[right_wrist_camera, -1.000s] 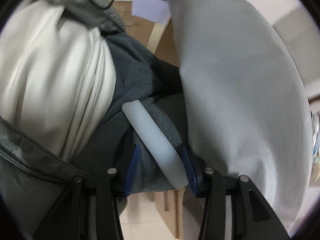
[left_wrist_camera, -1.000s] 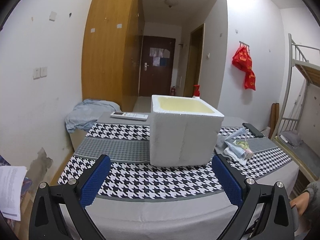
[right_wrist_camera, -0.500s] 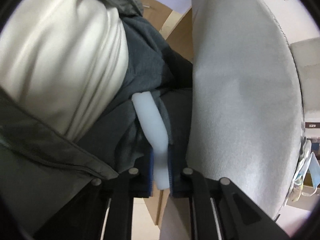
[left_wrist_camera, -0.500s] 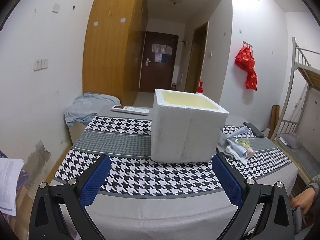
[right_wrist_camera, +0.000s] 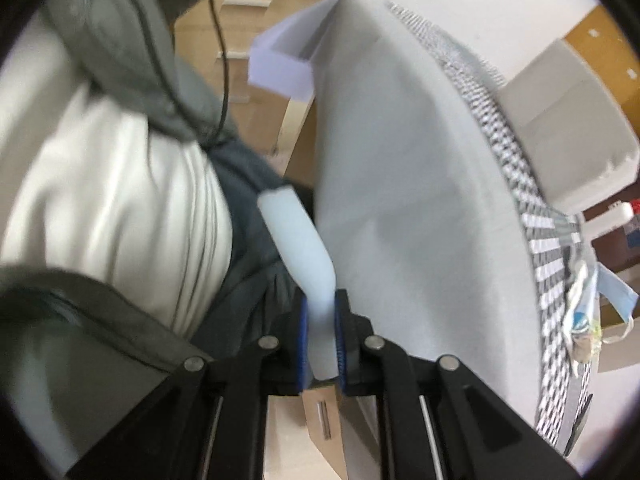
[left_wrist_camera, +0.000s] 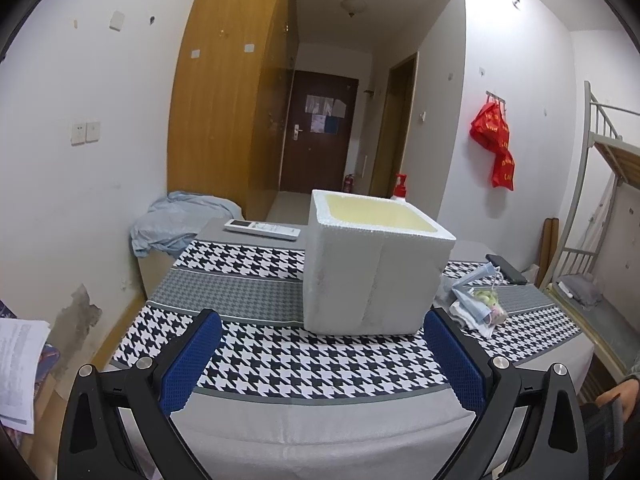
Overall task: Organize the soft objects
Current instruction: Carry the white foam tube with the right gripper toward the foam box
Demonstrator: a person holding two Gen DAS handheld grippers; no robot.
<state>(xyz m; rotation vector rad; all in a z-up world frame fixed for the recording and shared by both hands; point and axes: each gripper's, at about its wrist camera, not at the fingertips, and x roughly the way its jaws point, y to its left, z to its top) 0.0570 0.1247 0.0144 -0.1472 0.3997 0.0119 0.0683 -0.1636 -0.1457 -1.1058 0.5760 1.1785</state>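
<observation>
A white foam box (left_wrist_camera: pixel 372 268), open at the top, stands on the checked table cloth (left_wrist_camera: pixel 256 344). A small pile of soft things (left_wrist_camera: pixel 478 304), cloths and a clear bag, lies right of the box; it also shows in the right wrist view (right_wrist_camera: pixel 580 304). My left gripper (left_wrist_camera: pixel 320 360) is open and empty, in front of the table's near edge. My right gripper (right_wrist_camera: pixel 322 340) is shut on a pale soft foam strip (right_wrist_camera: pixel 298 240), held below the table edge beside the person's body.
A white remote (left_wrist_camera: pixel 262 229) lies at the table's far edge and a dark phone (left_wrist_camera: pixel 506 269) at the far right. A blue-grey cloth heap (left_wrist_camera: pixel 176 220) sits left of the table. A bunk bed frame (left_wrist_camera: pixel 600 200) stands at right. Papers (left_wrist_camera: pixel 20 364) lie at lower left.
My right gripper closed on the foam strip and swung so the table top and box come into view. My left gripper rose slightly, staying open.
</observation>
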